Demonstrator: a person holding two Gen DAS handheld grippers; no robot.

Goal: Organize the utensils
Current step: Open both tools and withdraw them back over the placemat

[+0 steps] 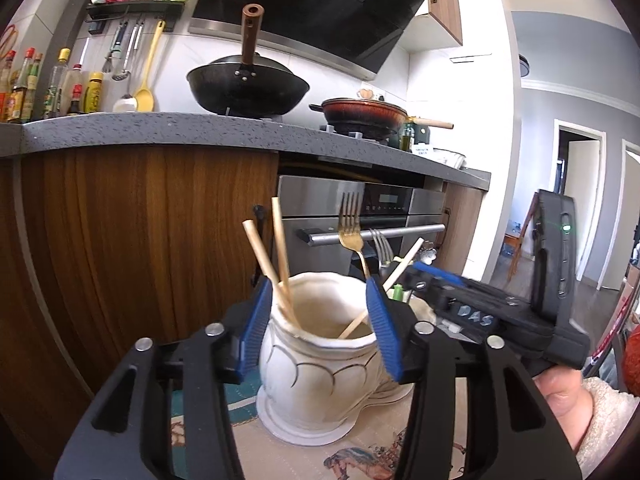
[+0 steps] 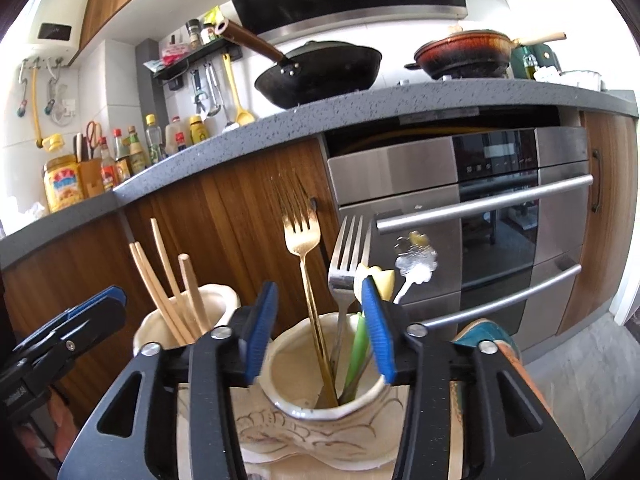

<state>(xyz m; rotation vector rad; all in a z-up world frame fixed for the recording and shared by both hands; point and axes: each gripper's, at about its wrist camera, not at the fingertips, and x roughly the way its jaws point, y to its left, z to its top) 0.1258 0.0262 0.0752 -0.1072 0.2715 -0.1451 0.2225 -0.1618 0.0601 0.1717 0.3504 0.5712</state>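
Jaws of left gripper and right gripper stand released, grasping nothing. Chopsticks sit in the left jar; forks in the right jar. Sorting appears largely complete.

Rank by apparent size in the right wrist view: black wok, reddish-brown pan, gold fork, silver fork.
1. Black wok
2. Reddish-brown pan
3. Gold fork and silver fork: much alike, and far nearer the camera, so unranked.
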